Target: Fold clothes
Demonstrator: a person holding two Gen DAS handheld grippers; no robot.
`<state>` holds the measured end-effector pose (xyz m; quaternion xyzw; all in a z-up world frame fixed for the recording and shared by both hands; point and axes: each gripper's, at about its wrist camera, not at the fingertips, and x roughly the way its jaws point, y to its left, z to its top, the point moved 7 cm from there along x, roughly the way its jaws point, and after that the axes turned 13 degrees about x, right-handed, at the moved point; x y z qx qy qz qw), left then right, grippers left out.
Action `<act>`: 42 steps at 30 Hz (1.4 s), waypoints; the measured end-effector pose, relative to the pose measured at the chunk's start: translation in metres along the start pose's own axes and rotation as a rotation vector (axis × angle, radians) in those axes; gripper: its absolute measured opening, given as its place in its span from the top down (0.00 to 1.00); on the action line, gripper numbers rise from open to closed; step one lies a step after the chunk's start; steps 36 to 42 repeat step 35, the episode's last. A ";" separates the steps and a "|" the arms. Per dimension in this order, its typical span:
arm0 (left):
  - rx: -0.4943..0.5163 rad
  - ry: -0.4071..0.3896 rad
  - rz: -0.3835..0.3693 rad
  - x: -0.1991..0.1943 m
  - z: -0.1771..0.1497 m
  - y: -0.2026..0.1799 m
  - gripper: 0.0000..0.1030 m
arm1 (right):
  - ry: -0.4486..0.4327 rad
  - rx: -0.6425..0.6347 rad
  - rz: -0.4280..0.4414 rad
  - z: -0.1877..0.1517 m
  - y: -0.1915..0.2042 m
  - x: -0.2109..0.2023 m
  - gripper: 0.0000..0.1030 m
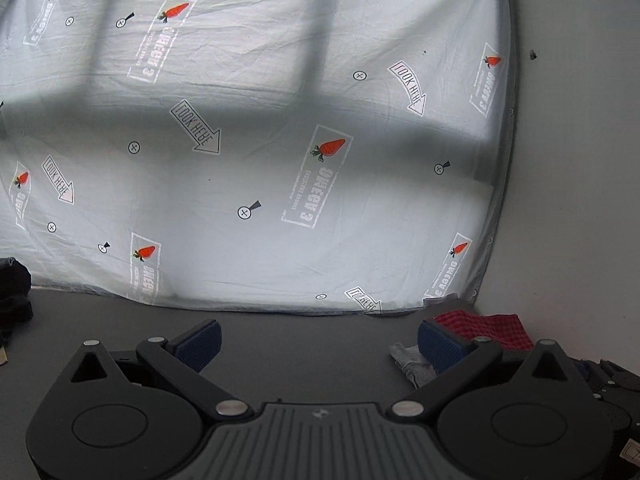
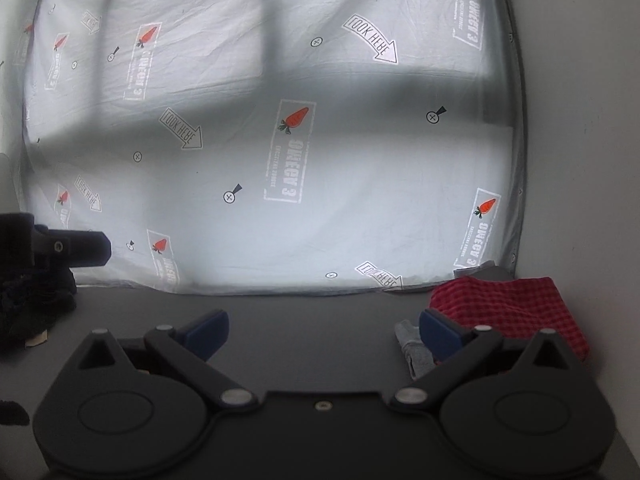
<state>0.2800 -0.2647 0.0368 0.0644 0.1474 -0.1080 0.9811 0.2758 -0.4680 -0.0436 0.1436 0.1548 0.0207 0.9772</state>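
Note:
A red checked cloth (image 2: 508,308) lies folded on the grey table at the far right; it also shows in the left wrist view (image 1: 486,330). A small grey garment (image 2: 414,354) lies bunched just left of it, next to the right fingertip; it also shows in the left wrist view (image 1: 410,364). A dark pile of clothes (image 2: 28,308) sits at the left edge, and shows in the left wrist view (image 1: 14,292). My left gripper (image 1: 319,346) is open and empty above the table. My right gripper (image 2: 324,334) is open and empty. The left gripper's finger (image 2: 76,248) shows at the left of the right wrist view.
A pale sheet printed with carrots and arrows (image 1: 280,140) hangs behind the grey table (image 1: 304,340) as a backdrop. A white wall (image 1: 572,160) stands at the right. A paper tag (image 2: 36,338) lies by the dark pile.

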 end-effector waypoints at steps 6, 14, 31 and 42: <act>-0.016 0.042 -0.047 -0.085 -0.044 0.078 0.00 | 0.011 0.075 -0.022 -0.052 0.092 -0.069 0.00; 0.017 0.209 -0.011 -0.174 -0.109 0.136 0.00 | 0.128 -0.014 -0.100 -0.105 0.182 -0.145 0.00; -0.058 0.339 0.044 -0.223 -0.161 0.170 0.00 | 0.255 -0.043 -0.135 -0.157 0.211 -0.193 0.01; -0.048 0.339 0.040 -0.222 -0.161 0.171 0.00 | 0.261 -0.046 -0.134 -0.161 0.211 -0.193 0.01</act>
